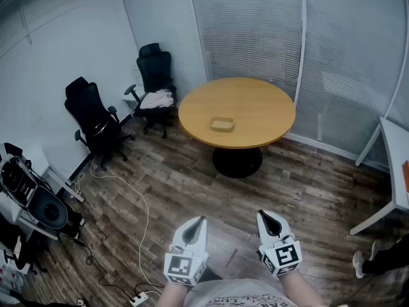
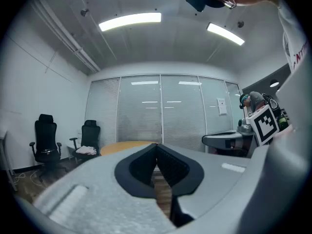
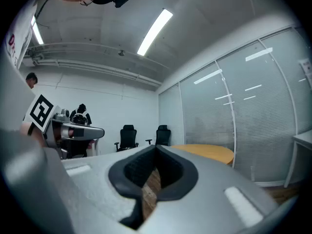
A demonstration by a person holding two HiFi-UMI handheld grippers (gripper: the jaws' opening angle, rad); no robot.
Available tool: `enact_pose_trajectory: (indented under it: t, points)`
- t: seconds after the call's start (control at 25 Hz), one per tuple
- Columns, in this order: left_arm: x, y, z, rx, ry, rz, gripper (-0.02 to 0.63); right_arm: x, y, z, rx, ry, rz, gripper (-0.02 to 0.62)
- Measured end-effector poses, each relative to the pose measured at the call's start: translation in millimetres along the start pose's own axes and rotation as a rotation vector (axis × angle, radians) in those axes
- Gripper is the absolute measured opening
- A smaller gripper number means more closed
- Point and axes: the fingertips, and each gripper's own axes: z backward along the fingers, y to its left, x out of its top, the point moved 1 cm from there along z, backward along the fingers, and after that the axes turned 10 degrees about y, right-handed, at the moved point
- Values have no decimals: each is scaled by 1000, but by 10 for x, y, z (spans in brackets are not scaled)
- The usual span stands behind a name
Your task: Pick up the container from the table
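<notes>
A small flat tan container [image 1: 222, 125] lies near the middle of the round wooden table [image 1: 255, 104] across the room. My left gripper [image 1: 202, 219] and right gripper [image 1: 260, 213] are held close to my body at the bottom of the head view, far short of the table. Both point level toward it. Each has its jaws shut with the tips touching and nothing between them. The table's edge [image 2: 129, 145] shows beyond the left gripper [image 2: 156, 145], and to the right [image 3: 209, 152] of the right gripper [image 3: 156, 147].
Two black office chairs [image 1: 96, 117] [image 1: 155, 75] stand left of the table, one with a white cloth on its seat. A cable and power strip [image 1: 140, 296] lie on the wood floor at left. A white desk [image 1: 395, 165] is at right, near someone's shoe [image 1: 358, 264].
</notes>
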Motion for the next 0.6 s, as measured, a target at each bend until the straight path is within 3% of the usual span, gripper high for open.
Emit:
enact_pose_trajectory:
  t: [0.32, 0.6]
  points:
    - [-14, 7, -118, 1, 22, 23, 8, -28, -26, -95, 12, 1, -11, 2]
    - [-102, -22, -280, -9, 83, 34, 8, -311, -154, -223, -6, 122, -117, 3]
